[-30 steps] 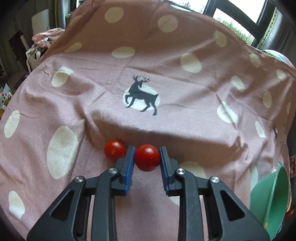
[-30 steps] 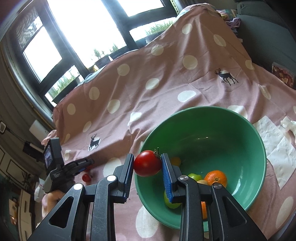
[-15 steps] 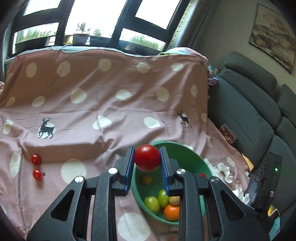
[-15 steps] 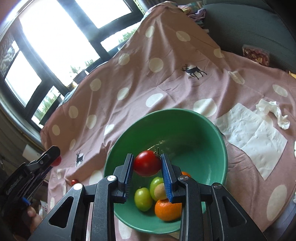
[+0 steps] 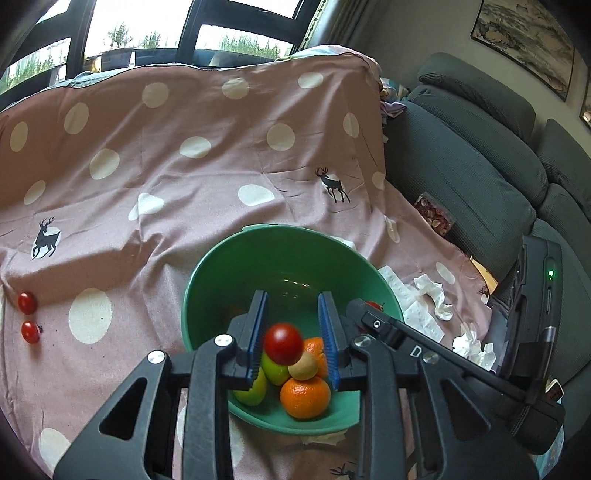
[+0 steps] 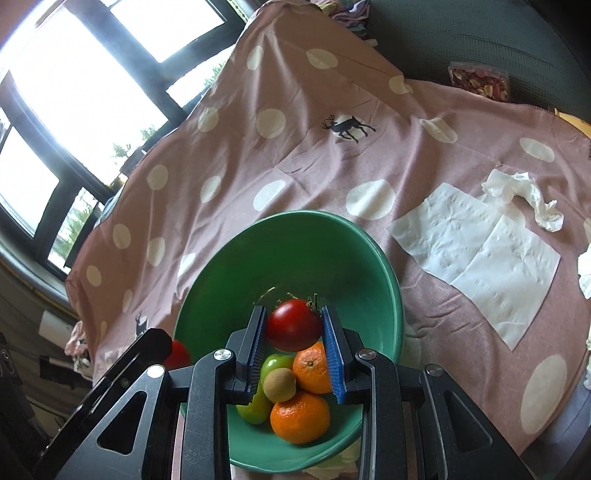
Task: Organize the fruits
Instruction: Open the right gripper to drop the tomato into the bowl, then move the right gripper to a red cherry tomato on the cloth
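Lettering "D" marks the right gripper (image 5: 360,314), pinching a tomato (image 6: 294,329); left gripper (image 5: 293,343) opening, its cherry tomato (image 5: 283,343) loose, now over the bowl (image 5: 221,258).

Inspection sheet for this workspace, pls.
Surface: pink spotted cloth, wrinkled.
Job's things: green bowl holds oranges, green fruits and a brown fruit; two cherry tomatoes lie on the cloth.
Clutter: tissues, flat and crumpled; snack packet.
Grippers: left claw over the bowl, jaws opening, small tomato loose between them; right claw clamps a large tomato.
Cables: nothing seen.
Surroundings: sofa, windows.
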A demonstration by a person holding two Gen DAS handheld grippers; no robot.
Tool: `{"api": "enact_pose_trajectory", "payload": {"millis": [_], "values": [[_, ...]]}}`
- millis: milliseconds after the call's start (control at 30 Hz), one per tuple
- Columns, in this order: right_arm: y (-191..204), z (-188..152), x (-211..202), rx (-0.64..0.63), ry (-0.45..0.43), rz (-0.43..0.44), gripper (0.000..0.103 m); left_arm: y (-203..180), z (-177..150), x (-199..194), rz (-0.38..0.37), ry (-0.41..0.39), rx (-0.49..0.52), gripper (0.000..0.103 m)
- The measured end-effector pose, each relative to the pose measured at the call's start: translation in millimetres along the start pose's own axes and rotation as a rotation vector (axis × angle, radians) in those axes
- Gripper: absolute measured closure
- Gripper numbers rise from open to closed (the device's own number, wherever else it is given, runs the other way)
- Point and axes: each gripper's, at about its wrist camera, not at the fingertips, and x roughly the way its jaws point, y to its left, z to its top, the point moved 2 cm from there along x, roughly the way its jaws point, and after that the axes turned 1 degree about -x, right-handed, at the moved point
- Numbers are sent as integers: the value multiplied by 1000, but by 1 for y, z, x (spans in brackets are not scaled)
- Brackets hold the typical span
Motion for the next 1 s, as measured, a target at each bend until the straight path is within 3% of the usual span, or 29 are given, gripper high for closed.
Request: {"api": "enact_pose_trajectory", "payload": {"millis": [67,233,433,500,633,833,1000], "values": [[0,0,-1,-5,-7,-12,71,0,0,-4,-18,7,0,61],[5,-1,-2,-24,-12,-5,68,22,-2,-31,50,-31,-22,52],[23,-4,0,-63,0,37,66,101,-14,-79,340,-78,-153,48],[32,-7,0,-77,4,62,61,131,-23,-94,437,-103,-212,48],[62,-17,2,-138,32,134,54,184,-44,-104,563,-91,-319,48],[135,-39,28,-281,156,253,52,239,-58,-93,519,-14,-463,50],[211,-63,84,-383,375,386,52,260,-58,-70,479,33,-538,50]]}}
